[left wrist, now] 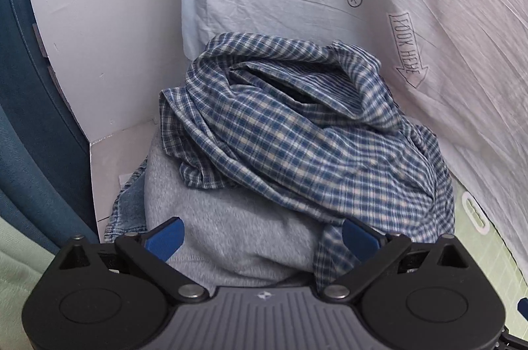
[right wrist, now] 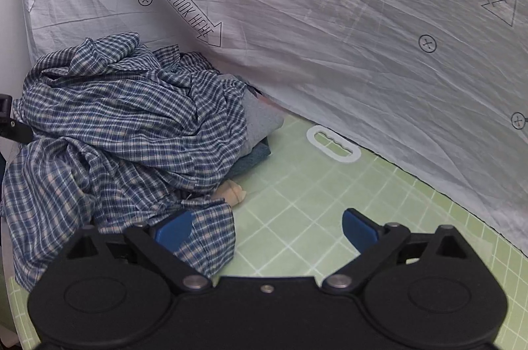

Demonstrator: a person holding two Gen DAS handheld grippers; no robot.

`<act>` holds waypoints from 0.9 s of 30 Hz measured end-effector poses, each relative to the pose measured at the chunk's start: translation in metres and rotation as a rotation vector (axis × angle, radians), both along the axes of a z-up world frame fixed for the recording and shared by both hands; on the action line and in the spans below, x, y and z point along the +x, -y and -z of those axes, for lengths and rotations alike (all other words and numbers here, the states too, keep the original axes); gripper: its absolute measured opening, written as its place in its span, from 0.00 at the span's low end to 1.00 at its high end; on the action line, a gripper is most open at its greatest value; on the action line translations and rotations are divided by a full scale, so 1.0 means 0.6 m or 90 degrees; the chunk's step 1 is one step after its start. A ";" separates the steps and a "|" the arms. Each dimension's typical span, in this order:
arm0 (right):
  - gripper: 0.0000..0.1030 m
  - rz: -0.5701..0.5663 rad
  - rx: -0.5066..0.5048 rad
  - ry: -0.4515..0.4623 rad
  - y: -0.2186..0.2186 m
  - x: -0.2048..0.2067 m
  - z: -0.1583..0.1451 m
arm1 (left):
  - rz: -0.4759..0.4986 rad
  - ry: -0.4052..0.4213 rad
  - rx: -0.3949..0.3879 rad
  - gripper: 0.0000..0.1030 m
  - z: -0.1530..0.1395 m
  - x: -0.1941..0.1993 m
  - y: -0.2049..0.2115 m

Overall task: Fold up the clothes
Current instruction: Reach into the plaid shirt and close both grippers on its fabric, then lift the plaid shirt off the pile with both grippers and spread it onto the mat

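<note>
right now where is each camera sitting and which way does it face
Left wrist: on the left gripper, facing the plaid shirt heaped on a grey sweatshirt; its own open blue jaws show.
Right wrist: on the right gripper, low over the green mat, looking along the white sheet; its own open jaws show.
Shared: shirt, sheet, mat, sweatshirt.

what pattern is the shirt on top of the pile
Blue and white plaid shirt, clearest in the right wrist view.

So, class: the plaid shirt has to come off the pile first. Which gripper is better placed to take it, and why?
Right. The right gripper is open with the plaid shirt hem already between its fingers; the left gripper, also open, mostly faces the grey sweatshirt.
</note>
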State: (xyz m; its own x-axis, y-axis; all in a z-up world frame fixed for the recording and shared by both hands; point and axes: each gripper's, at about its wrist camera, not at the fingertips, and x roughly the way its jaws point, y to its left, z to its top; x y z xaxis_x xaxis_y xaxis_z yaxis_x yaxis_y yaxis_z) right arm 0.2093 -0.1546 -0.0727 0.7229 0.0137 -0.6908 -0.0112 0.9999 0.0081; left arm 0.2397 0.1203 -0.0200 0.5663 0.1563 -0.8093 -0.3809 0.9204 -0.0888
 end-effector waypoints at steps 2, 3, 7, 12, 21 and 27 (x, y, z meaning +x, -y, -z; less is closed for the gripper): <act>0.88 -0.013 0.022 -0.005 0.001 0.038 0.009 | -0.018 -0.006 -0.017 0.91 0.011 0.028 -0.013; 0.84 -0.017 0.033 -0.008 0.001 0.057 0.014 | -0.027 -0.010 -0.023 0.91 0.017 0.041 -0.019; 0.71 -0.035 0.086 -0.028 -0.002 0.121 0.042 | -0.038 -0.021 -0.037 0.89 0.035 0.081 -0.028; 0.43 -0.058 0.145 -0.063 -0.013 0.156 0.079 | -0.025 -0.010 -0.055 0.71 0.042 0.097 -0.023; 0.01 -0.077 0.117 0.005 -0.029 0.112 0.058 | 0.000 0.034 -0.074 0.13 0.014 0.068 -0.003; 0.01 -0.020 0.108 0.075 0.016 0.025 0.010 | 0.041 0.073 -0.074 0.09 -0.026 0.012 0.023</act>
